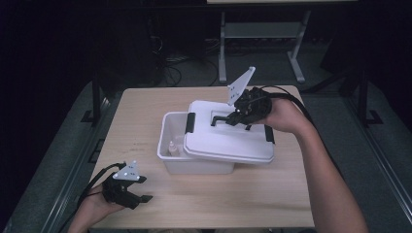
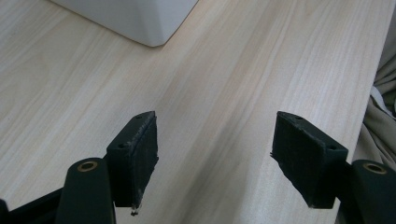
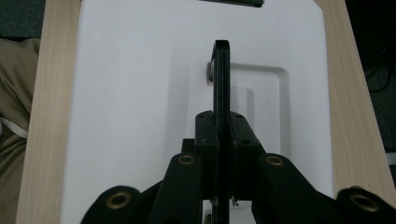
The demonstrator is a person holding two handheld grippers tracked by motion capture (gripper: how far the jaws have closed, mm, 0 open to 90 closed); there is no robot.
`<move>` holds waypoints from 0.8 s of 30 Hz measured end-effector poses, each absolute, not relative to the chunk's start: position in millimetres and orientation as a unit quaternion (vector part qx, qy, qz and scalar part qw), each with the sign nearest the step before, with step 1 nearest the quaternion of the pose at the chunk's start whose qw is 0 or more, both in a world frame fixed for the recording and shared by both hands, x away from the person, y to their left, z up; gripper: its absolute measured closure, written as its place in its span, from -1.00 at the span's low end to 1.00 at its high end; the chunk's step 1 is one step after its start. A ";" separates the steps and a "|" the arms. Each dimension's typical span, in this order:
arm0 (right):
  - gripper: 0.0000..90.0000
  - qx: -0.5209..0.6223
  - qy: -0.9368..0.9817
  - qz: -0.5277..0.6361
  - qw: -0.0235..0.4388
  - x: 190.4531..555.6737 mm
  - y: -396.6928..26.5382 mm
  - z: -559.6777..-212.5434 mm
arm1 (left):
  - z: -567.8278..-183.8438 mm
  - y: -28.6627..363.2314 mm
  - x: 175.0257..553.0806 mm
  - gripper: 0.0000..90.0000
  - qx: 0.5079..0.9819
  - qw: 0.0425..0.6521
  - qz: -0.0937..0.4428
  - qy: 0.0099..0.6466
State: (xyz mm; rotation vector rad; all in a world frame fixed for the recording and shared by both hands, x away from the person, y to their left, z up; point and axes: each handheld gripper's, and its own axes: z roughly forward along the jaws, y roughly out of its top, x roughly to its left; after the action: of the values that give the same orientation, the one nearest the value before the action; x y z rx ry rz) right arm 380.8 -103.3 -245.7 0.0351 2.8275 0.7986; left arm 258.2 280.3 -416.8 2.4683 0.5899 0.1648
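A white plastic box (image 1: 167,160) stands mid-table. Its white lid (image 1: 223,143) lies askew on top, shifted right, so the box's left end is uncovered. Inside that gap stands a small pale bottle (image 1: 171,147). The lid's black handle (image 1: 221,119) is raised upright, and my right gripper (image 1: 232,118) is shut on it. In the right gripper view the thin handle (image 3: 221,70) rises edge-on between the pads of my right gripper (image 3: 221,122), above the lid (image 3: 140,93). My left gripper (image 1: 144,188) rests near the table's front left corner, open and holding nothing. Its jaws (image 2: 215,158) frame bare wood, with the box's corner (image 2: 140,18) beyond.
The light wooden table (image 1: 145,107) has its front edge close to my left hand. Black latches (image 1: 190,122) (image 1: 268,134) sit on the lid's two ends. Behind the table are a dark floor, cables and a grey desk frame (image 1: 262,34).
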 end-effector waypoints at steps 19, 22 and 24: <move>0.87 0.000 0.958 0.269 0.094 387.1 -75.7 -249.2 | -417.4 279.4 258.3 -0.35 0.928 0.295 0.062 0.219; 0.87 -0.002 0.958 0.272 0.091 388.6 -70.8 -248.9 | -416.6 279.4 258.4 -0.35 0.928 0.296 0.062 0.219; 0.87 -0.006 0.958 0.273 0.091 389.5 -68.1 -248.9 | -417.2 279.1 258.3 -0.35 0.927 0.297 0.061 0.219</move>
State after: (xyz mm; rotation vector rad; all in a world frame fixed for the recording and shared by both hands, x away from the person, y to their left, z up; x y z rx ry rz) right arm 389.5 -68.1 -248.9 -0.0166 2.8466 0.8116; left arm 258.3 279.1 -417.2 2.4654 0.5833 0.1617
